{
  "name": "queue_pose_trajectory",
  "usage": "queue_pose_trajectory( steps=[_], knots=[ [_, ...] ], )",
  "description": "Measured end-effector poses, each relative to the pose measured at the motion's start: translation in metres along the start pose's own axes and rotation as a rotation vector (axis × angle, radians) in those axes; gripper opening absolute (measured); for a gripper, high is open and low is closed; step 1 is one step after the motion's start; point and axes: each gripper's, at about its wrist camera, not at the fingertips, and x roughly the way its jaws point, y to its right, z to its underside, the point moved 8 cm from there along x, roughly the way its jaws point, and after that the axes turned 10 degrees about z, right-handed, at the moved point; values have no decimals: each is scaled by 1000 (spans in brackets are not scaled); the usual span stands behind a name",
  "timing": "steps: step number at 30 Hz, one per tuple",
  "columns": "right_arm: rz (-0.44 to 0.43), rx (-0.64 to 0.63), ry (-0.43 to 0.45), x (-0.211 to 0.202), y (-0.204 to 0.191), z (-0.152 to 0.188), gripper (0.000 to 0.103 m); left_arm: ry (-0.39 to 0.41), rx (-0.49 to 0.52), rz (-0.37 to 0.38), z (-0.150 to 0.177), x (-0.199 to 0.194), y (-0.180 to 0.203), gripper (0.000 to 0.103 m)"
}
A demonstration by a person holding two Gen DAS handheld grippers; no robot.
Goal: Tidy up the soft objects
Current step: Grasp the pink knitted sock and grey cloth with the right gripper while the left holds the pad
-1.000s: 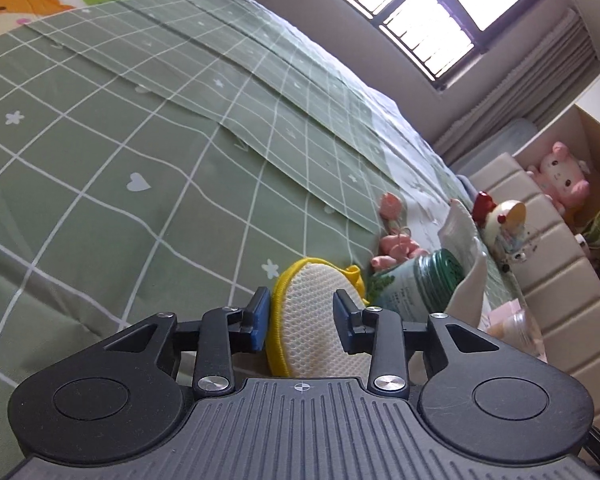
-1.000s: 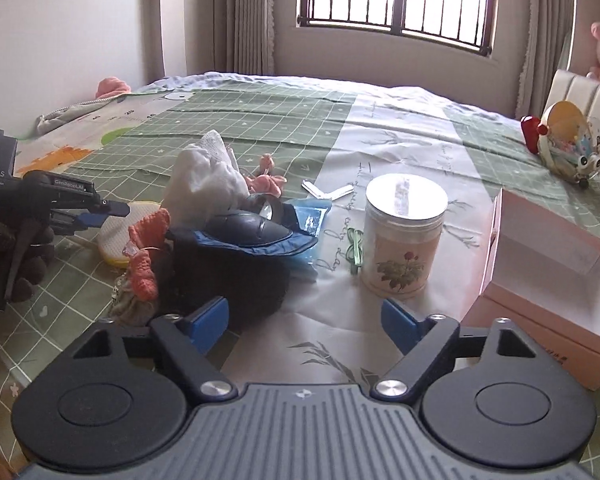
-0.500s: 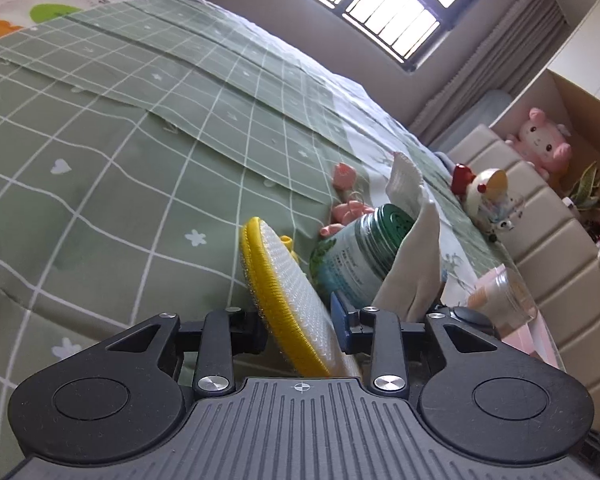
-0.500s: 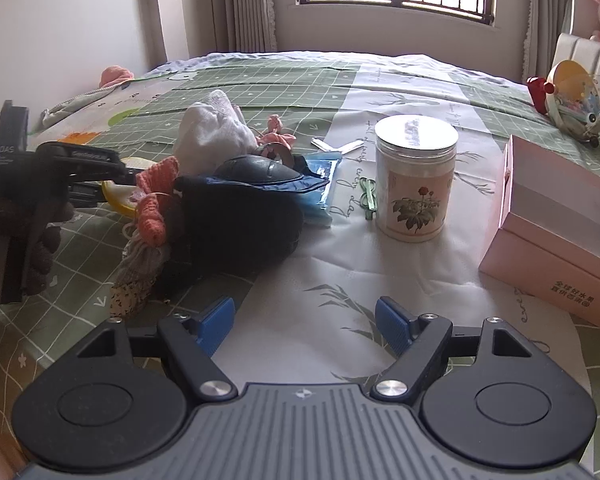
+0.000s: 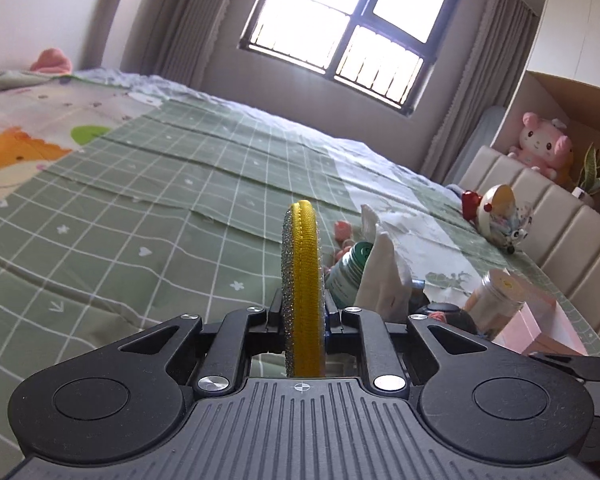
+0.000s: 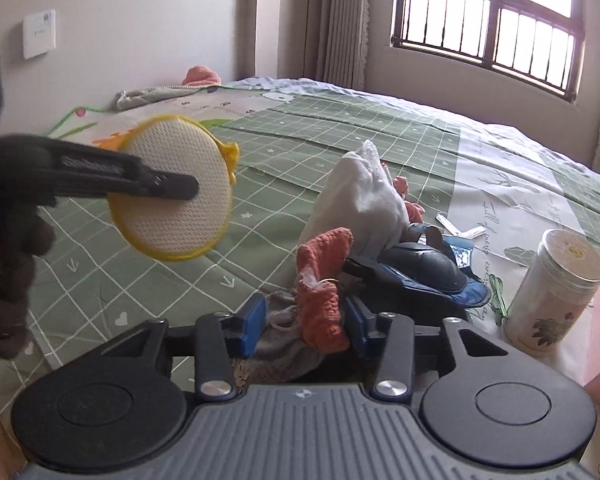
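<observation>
Yellow-edged and round, one scrubbing pad (image 5: 301, 280) stands on edge between the fingers of the left gripper (image 5: 302, 312), which are pressed tight against its two faces; from the right wrist view the same pad (image 6: 174, 188) hangs in the air above the green checked bedspread (image 6: 340, 128), white mesh side showing, clear of everything else.

The right gripper (image 6: 306, 324) has its two blue-padded fingers (image 6: 253, 322) partly drawn in on either side of one orange knitted piece (image 6: 322, 280). The pads sit close to the knit, but whether they actually pinch it cannot be told.

Under and beside the orange piece lies one grey speckled cloth pouch (image 6: 284, 344). Behind it rises one white cloth bundle (image 6: 360, 200), and just beside that a dark blue cap (image 6: 420, 268) on a black shape.

Two jars are visible: one pale flowered jar (image 6: 552, 292) standing upright at the right, and one green-lidded jar (image 5: 346, 276) lying tilted behind the pad in the left wrist view. One pink box (image 5: 540, 324) sits near the flowered jar. One pink plush toy (image 5: 540, 146) rests on the shelf above the padded headboard (image 5: 572, 232).
</observation>
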Motion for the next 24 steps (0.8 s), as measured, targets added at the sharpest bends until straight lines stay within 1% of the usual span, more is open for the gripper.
queue_pose_trajectory(
  steps=[1,2,3,5,7,9,11,14,16,17,18,19,20,21,24],
  knots=[
    [-5,-3,-23,3,-2,1,18,7,7,-5,-1,-7,3,18],
    [-14,14,-38,2,-2,2,18,10,12,-5,0,-14,7,18],
    [-35,38,-35,-6,-1,1,18,10,19,3,0,-19,11,18],
    [-79,66,-22,-31,5,1,18,-4,33,38,6,-26,25,18],
    [-113,95,-11,-61,18,5,18,-25,49,88,13,-29,45,18],
    [-118,116,-7,-88,36,14,18,-42,55,140,22,-31,64,18],
    [-93,124,-24,-104,56,30,18,-65,53,184,33,-27,80,18],
    [35,134,-75,-105,86,58,20,-101,44,196,52,-17,91,18],
    [133,140,-96,-103,104,77,27,-126,22,202,63,-12,93,18],
    [164,139,-98,-104,111,85,30,-135,17,202,67,-11,93,18],
    [177,146,-98,-106,115,91,40,-144,12,201,72,-11,92,18],
    [176,167,-92,-110,119,97,53,-150,9,199,75,-11,91,18],
    [166,189,-83,-115,120,101,60,-155,5,195,78,-11,89,18],
    [154,212,-73,-118,122,104,69,-159,3,191,80,-12,89,18],
    [115,259,-69,-118,116,111,75,-167,5,191,84,-14,93,18]
  ],
)
